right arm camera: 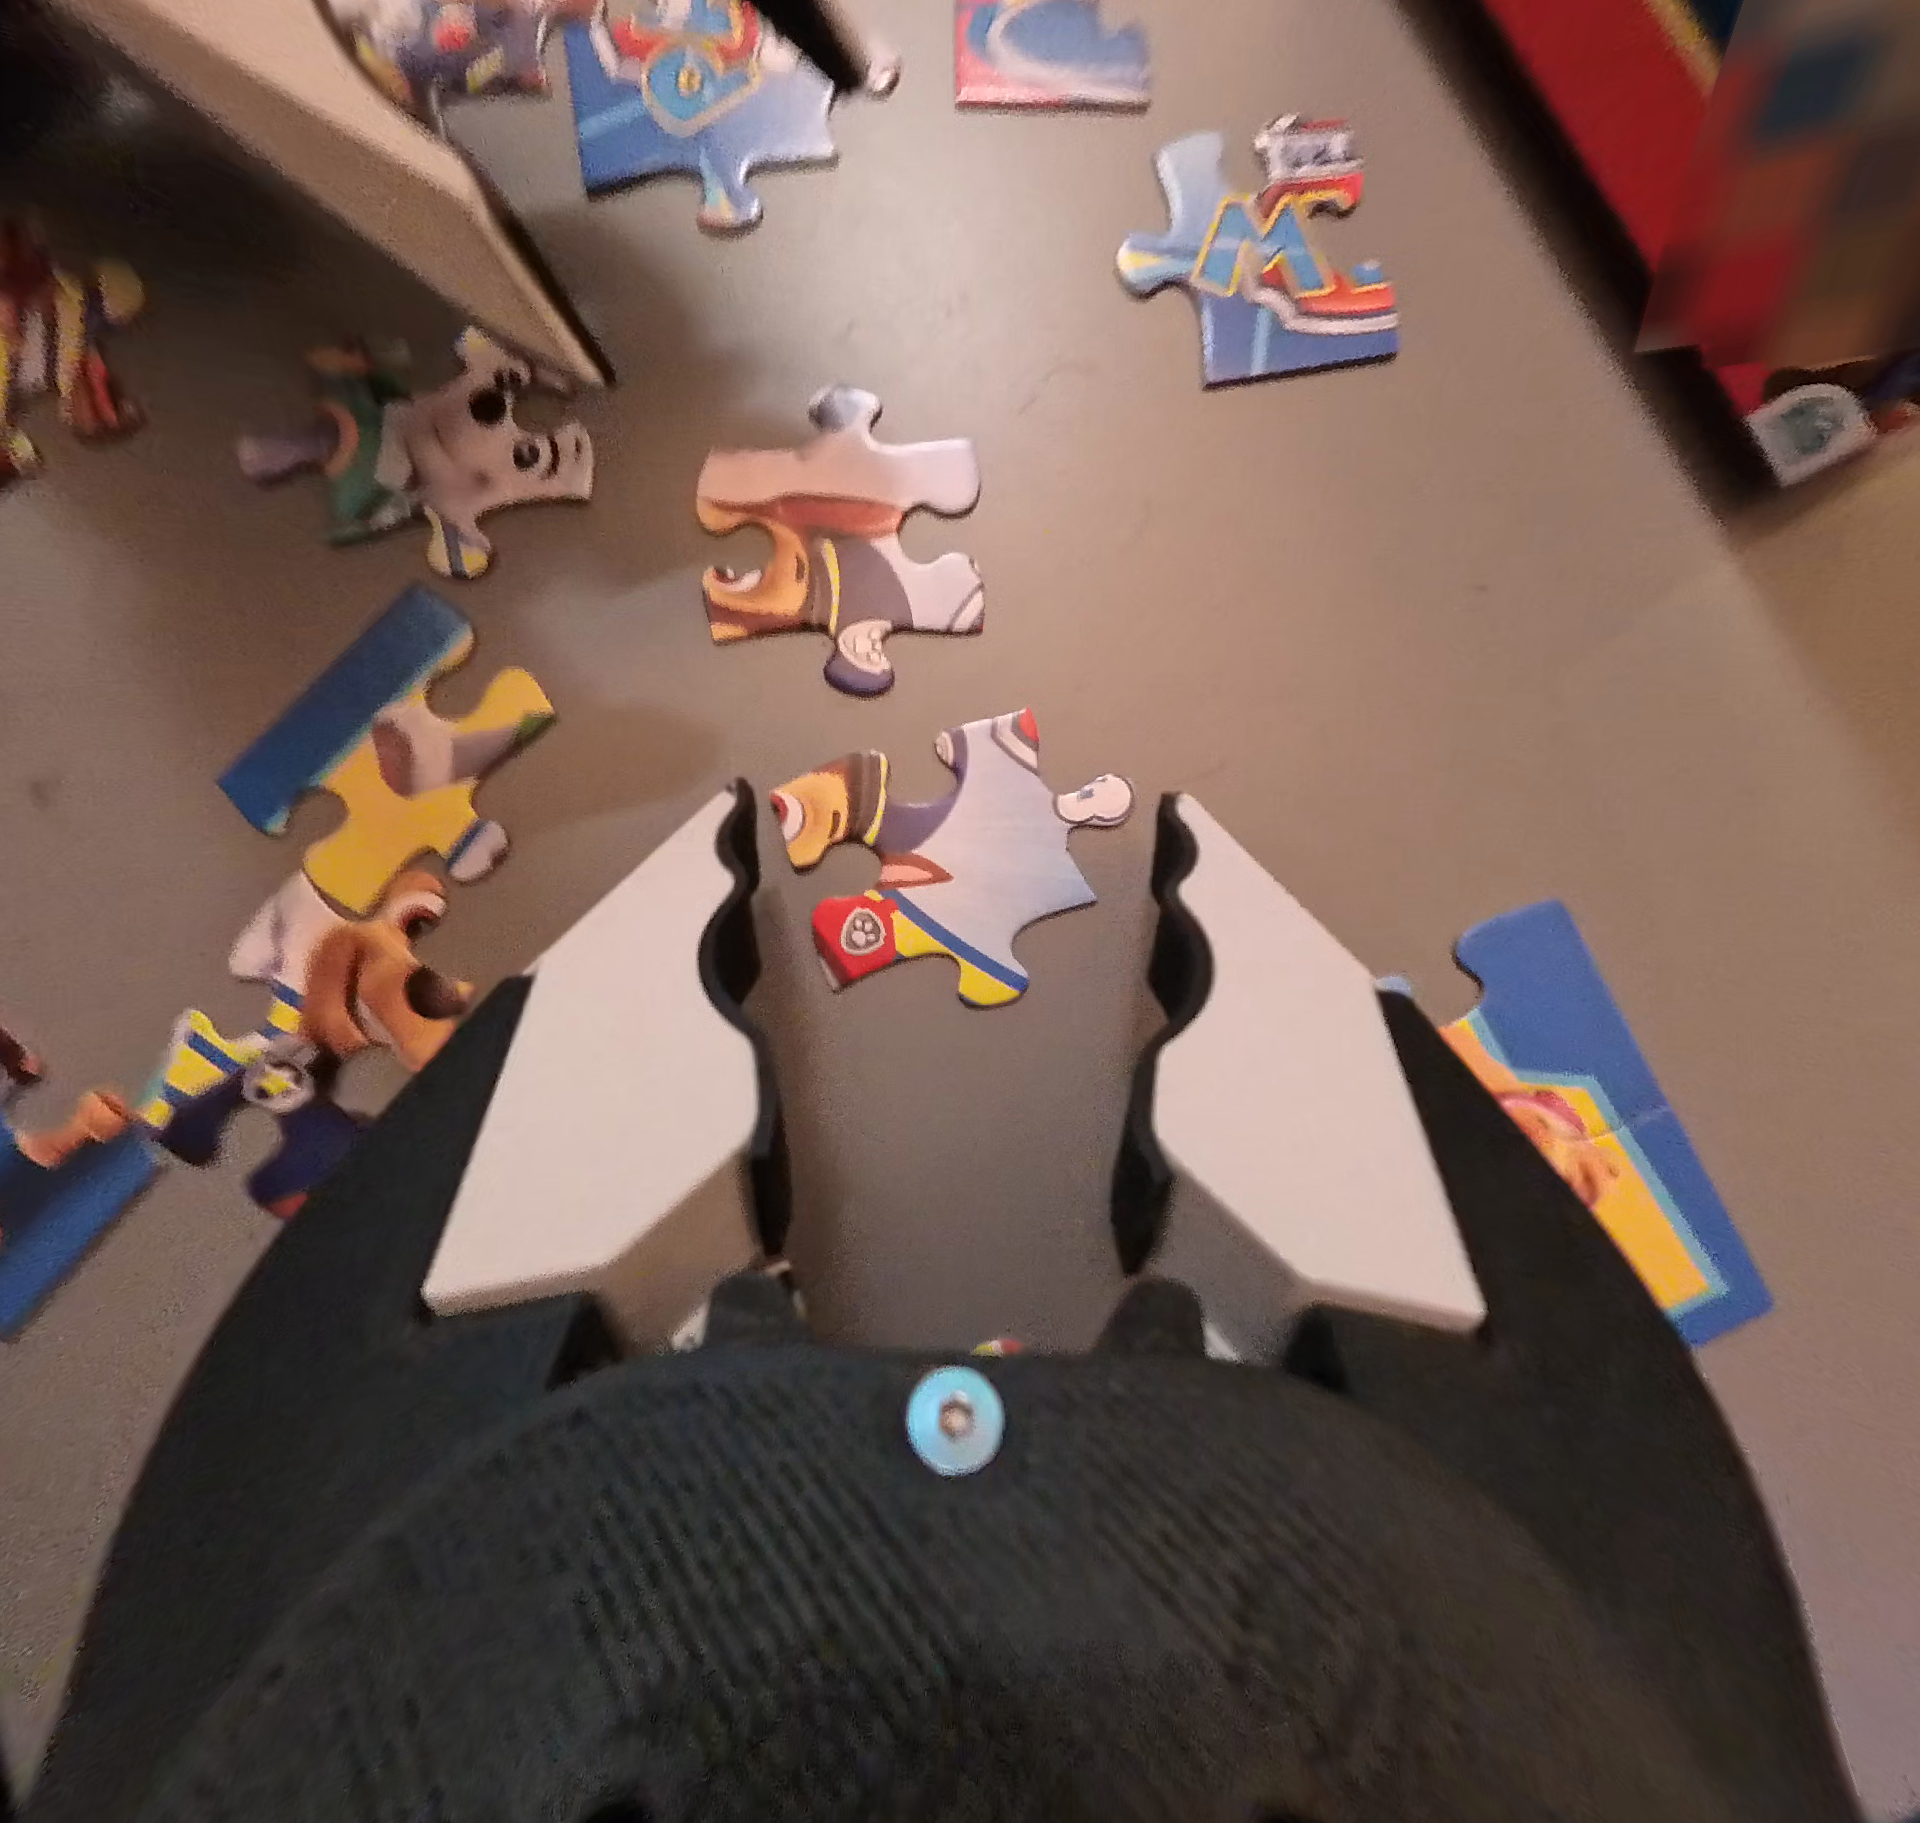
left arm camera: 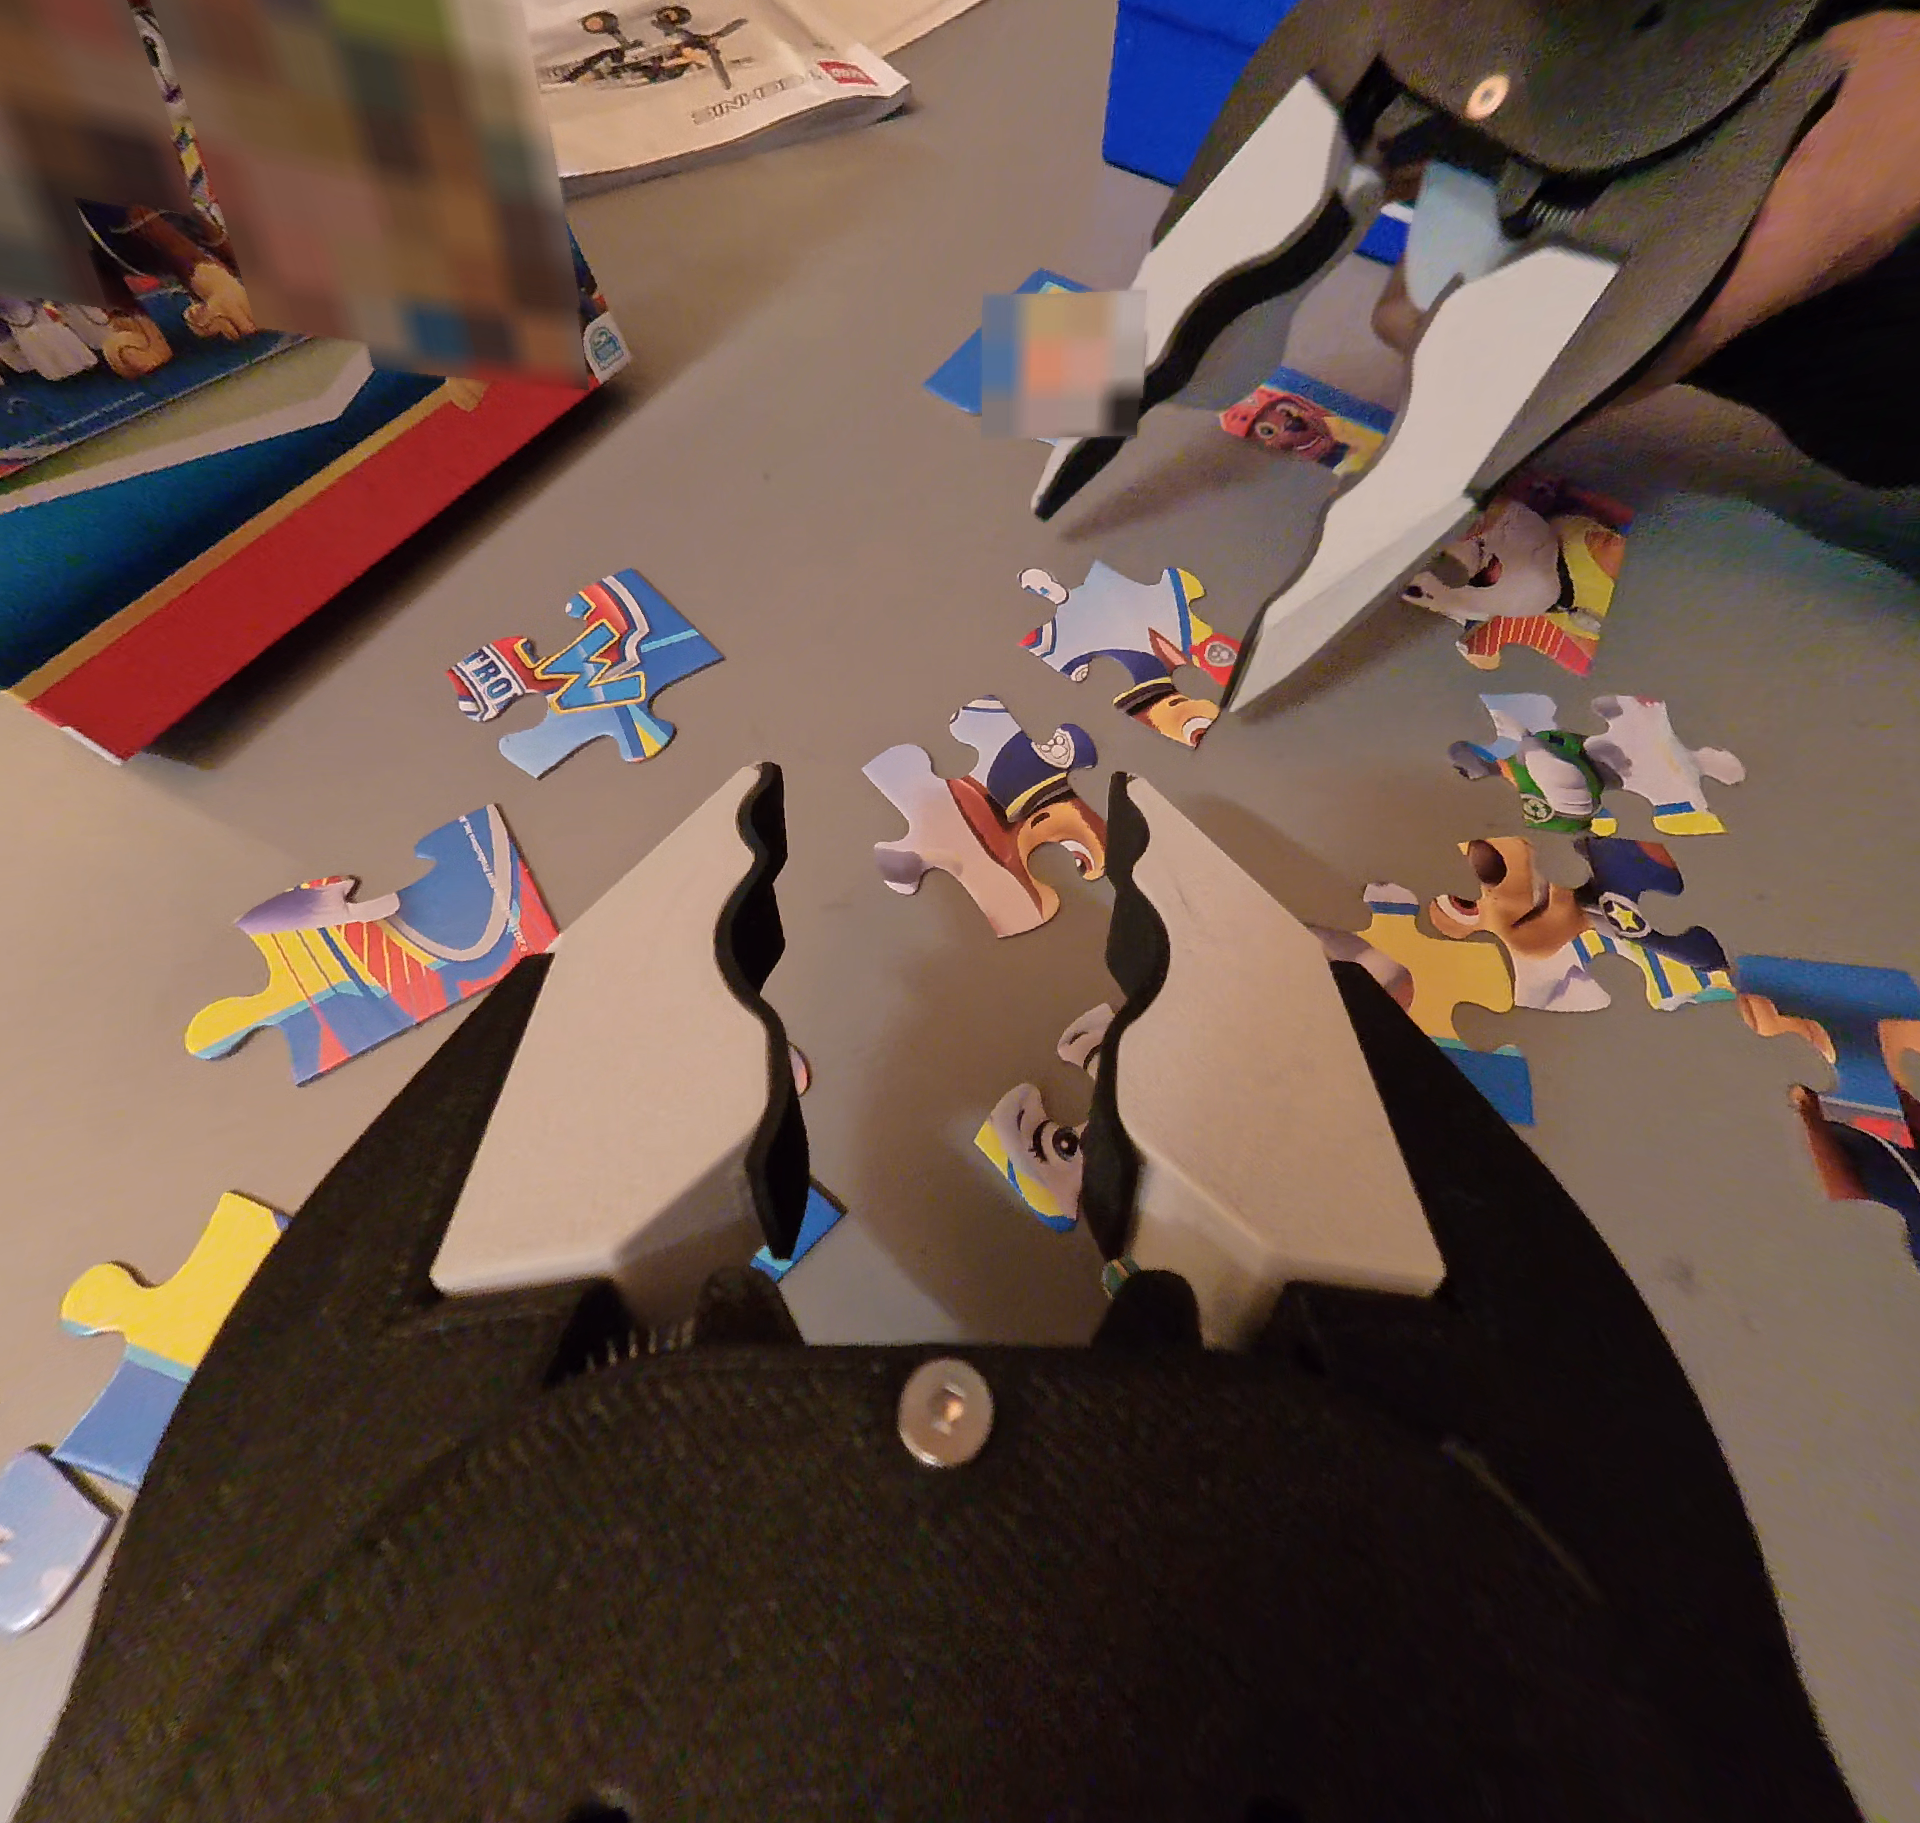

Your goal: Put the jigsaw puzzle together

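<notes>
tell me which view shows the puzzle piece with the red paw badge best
The right wrist view: the piece lies flat and whole between the open right gripper's fingers. In the left wrist view it sits farther off, its corner by a fingertip.

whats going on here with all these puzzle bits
A person works two handheld claws over loose cartoon puzzle pieces scattered on a grey table. The left claw is open beside a police-cap dog piece. The right claw is open around a red-badge piece, which lies flat, ungripped. A puzzle box stands nearby.
</notes>
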`<state>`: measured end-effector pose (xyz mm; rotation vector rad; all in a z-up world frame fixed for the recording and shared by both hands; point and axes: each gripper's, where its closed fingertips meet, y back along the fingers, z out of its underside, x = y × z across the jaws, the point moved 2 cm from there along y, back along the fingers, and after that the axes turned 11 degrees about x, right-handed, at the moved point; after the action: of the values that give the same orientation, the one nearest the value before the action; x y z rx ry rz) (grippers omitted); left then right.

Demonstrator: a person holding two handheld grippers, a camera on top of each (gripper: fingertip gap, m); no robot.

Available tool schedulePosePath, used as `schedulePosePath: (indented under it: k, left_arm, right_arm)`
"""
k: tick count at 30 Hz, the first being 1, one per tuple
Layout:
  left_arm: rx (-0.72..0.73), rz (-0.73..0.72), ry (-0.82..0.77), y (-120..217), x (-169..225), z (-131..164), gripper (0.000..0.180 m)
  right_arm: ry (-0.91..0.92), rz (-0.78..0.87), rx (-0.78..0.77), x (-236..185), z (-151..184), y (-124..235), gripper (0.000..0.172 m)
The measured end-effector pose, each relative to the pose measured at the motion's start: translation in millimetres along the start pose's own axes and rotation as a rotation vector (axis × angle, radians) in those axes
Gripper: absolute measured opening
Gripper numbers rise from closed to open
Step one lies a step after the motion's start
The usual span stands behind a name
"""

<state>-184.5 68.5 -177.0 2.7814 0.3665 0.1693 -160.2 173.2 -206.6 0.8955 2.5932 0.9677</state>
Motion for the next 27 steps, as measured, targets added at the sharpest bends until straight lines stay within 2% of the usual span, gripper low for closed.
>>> schedulePosePath:
  k: [3,6,11,13,14,15,27]
  left_arm:
    - [0.001,0.002,0.010,0.3,-1.2,1.1,0.061]
    - [0.004,0.008,0.022,0.2,-2.2,1.4,0.061]
    - [-0.006,0.011,0.024,-0.5,-3.5,4.1,0.061]
    - [-0.009,0.010,0.024,-0.7,-3.9,4.9,0.061]
    - [-0.010,0.010,0.025,-0.7,-4.0,5.0,0.061]
    - [-0.010,0.010,0.025,-0.7,-4.2,5.1,0.061]
    - [-0.042,0.011,0.008,-4.3,-1.9,10.5,0.061]
  right_arm:
    - [0.080,-0.042,-0.048,0.1,9.8,-7.6,0.078]
    - [0.067,-0.086,-0.040,-0.8,8.4,-10.0,0.080]
    - [0.067,-0.070,-0.036,2.8,6.8,-13.1,0.076]
    - [0.064,-0.067,-0.034,1.7,6.1,-13.2,0.071]
    - [0.064,-0.069,-0.028,0.3,5.4,-12.9,0.057]
    - [0.062,-0.067,-0.021,-0.4,5.1,-13.1,0.053]
    - [0.065,-0.091,-0.009,-15.6,3.0,-15.1,0.053]
